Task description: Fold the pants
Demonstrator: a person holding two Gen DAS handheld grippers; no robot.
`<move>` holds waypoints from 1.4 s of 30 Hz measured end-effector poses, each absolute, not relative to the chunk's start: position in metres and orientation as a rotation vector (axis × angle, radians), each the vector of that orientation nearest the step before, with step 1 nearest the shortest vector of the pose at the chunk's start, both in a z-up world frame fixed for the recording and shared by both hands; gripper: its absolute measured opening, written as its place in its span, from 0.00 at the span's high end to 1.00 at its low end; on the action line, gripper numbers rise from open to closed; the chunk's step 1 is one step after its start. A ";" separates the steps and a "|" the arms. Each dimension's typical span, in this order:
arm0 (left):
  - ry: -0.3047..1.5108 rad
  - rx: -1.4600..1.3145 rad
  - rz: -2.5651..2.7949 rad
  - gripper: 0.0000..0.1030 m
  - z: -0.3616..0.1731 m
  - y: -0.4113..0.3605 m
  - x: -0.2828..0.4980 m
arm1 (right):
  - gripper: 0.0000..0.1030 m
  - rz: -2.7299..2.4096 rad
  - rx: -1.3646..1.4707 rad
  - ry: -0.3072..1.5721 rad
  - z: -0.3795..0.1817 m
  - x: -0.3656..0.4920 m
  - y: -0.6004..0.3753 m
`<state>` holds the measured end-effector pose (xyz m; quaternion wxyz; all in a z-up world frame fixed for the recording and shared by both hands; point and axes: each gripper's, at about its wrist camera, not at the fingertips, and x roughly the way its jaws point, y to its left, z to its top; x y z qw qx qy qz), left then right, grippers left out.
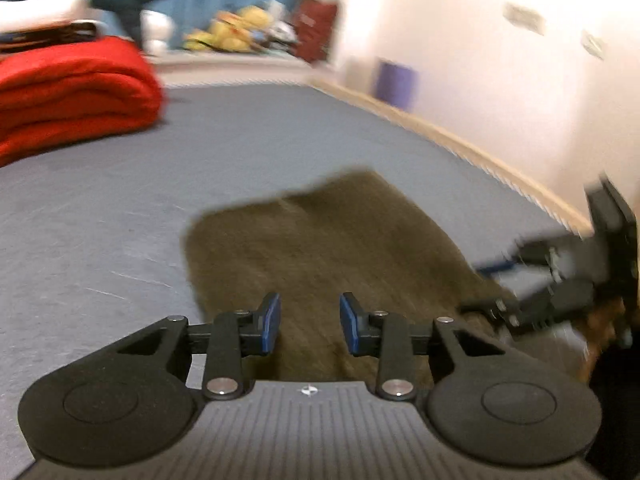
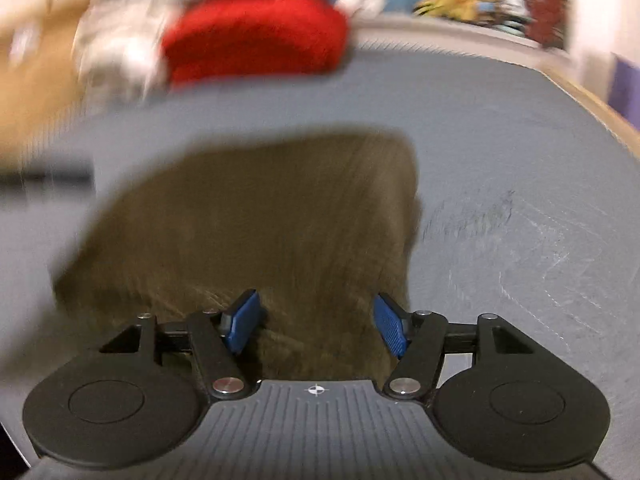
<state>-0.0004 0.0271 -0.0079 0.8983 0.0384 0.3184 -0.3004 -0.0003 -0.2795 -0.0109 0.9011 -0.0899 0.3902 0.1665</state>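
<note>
A: Where were the pants [image 1: 320, 248]?
B: They lay flat on the gray sheet [image 1: 120, 200], at twelve o'clock from both our tools.
A: And our left gripper [image 1: 310, 324]?
B: We had it partly open, holding nothing, over the cloth's near edge.
A: Our right gripper [image 2: 316, 322]?
B: Wider open, also holding nothing. A red blanket [image 2: 256, 36] sat at eleven o'clock, well apart.
</note>
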 end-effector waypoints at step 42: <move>0.836 0.117 -0.528 0.94 -0.039 0.004 0.085 | 0.50 -0.027 0.058 0.852 -0.027 0.183 -0.284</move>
